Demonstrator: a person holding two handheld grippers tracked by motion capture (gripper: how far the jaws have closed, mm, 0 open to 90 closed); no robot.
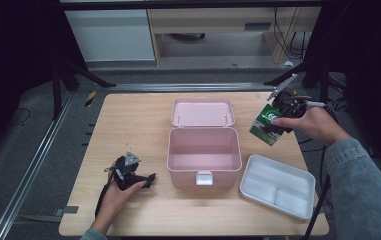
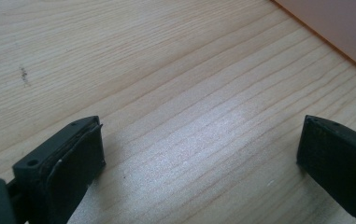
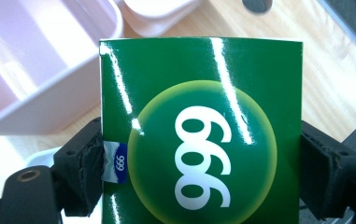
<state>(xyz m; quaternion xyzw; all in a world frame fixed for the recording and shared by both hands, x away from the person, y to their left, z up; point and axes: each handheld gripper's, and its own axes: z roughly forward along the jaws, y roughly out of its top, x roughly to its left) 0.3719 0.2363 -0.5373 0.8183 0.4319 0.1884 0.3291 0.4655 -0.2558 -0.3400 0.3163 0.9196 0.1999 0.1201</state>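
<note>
R gripper (image 3: 199, 172) clamps green box (image 3: 201, 126), not yet in pink case (image 1: 204, 150) ahead-left; L gripper (image 2: 199, 158) open, idle.

Green box (image 3: 201, 135) — bottom cut off by the frame's edge.

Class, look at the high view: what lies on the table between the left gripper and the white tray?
The open pink box sits between the left gripper and the white tray, seen in the high view.
</note>
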